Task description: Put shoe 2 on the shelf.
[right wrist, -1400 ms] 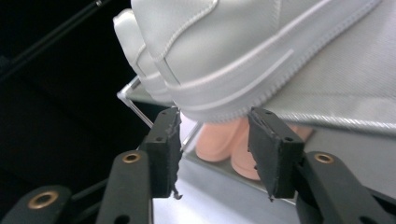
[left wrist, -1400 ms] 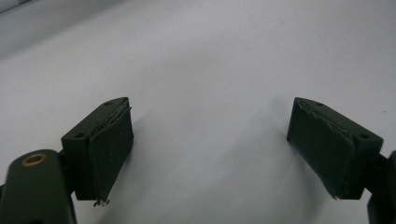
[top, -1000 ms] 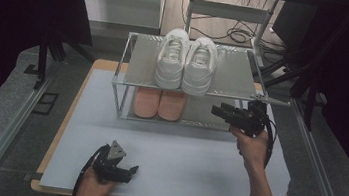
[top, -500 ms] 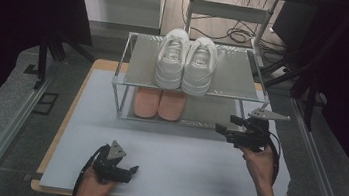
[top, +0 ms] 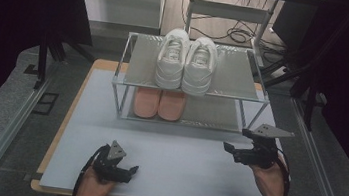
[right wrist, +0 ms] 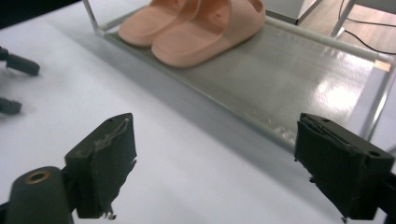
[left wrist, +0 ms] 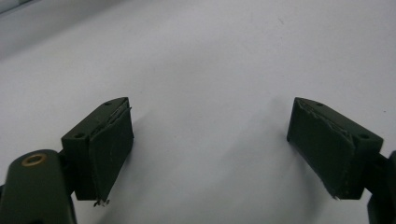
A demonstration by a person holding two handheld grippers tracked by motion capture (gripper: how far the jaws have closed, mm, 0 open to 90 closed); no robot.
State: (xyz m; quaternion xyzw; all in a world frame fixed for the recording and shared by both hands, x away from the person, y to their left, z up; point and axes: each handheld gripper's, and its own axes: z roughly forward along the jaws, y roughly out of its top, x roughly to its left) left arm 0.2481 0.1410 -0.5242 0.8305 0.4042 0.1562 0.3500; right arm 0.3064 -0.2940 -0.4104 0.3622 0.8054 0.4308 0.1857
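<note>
Near the counter's [top: 84, 117] front edge, the left hand-held gripper [top: 125, 171] rests wide open and empty. Farther right, the right hand-held gripper [top: 231, 149], empty, its jaws just opened wide, is nearer the pink slides [right wrist: 196, 25]. They lie far-left of it on the rack's lower shelf [right wrist: 299, 74], long axes running near to far.

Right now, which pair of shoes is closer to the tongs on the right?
The pink slippers on the rack's bottom shelf. They sit low, nearer the right tongs; the white sneakers stand on the top shelf, higher and farther back.
</note>
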